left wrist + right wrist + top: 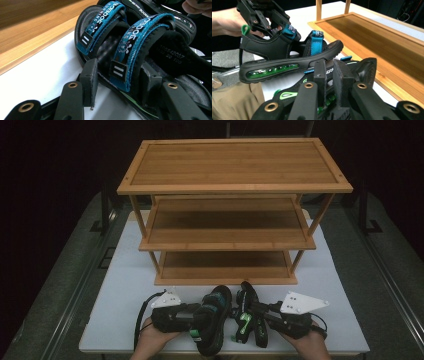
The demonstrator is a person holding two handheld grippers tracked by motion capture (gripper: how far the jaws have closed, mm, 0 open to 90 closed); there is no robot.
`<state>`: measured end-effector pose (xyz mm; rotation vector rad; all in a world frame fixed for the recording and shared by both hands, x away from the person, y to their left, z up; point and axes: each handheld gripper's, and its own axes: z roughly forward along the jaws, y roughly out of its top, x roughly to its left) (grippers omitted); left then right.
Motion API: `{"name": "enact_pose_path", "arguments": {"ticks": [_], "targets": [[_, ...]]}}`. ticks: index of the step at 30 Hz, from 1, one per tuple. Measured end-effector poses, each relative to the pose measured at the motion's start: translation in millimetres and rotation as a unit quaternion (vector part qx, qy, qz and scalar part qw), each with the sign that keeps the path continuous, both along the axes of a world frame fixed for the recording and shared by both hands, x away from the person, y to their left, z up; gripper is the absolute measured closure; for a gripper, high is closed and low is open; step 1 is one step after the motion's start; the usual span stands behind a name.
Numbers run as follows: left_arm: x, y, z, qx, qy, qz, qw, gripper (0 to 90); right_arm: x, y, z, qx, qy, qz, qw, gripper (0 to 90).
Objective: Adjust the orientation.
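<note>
Two black sandals, blue straps: left sandal (pixel 214 320) upright between the left fingers (pixel 90 75); right sandal (pixel 248 316) on edge, clamped by right fingers (pixel 322 75).

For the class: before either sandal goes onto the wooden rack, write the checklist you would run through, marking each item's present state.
1. Left gripper clamped on the left sandal: ok, jaws close on its strap.
2. Right gripper clamped on the right sandal: ok, jaws pinch its edge.
3. Left sandal lifted off the table: ok, the right gripper view shows its sole in the air.
4. Right sandal lifted: cannot tell.
5. Bottom shelf of the rack free: ok.
6. Sandals apart from each other: cannot tell.
</note>
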<state>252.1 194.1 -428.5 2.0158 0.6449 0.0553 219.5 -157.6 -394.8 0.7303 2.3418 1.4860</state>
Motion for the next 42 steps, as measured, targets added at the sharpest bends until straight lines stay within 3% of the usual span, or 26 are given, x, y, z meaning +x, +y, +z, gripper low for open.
{"name": "enact_pose_path", "arguments": {"ticks": [7, 24, 42], "targets": [[-0.1, 0.5, -0.1, -0.001, 0.0, 0.0, 1.0, 56.3, 4.6, 8.1, -6.6, -0.032, 0.008, -0.006, 0.9994, 85.3], [-0.1, 0.3, -1.8, -0.013, 0.007, 0.003, 0.9999, 55.3, 0.9, -4.7, -7.0, -0.03, -0.006, -0.026, 0.9992, 88.3], [0.5, -6.5, -2.7, -0.024, 0.013, -0.001, 0.9996, 53.6, -2.8, -40.8, -10.3, -0.031, -0.003, -0.084, 0.996, 87.2]]}}
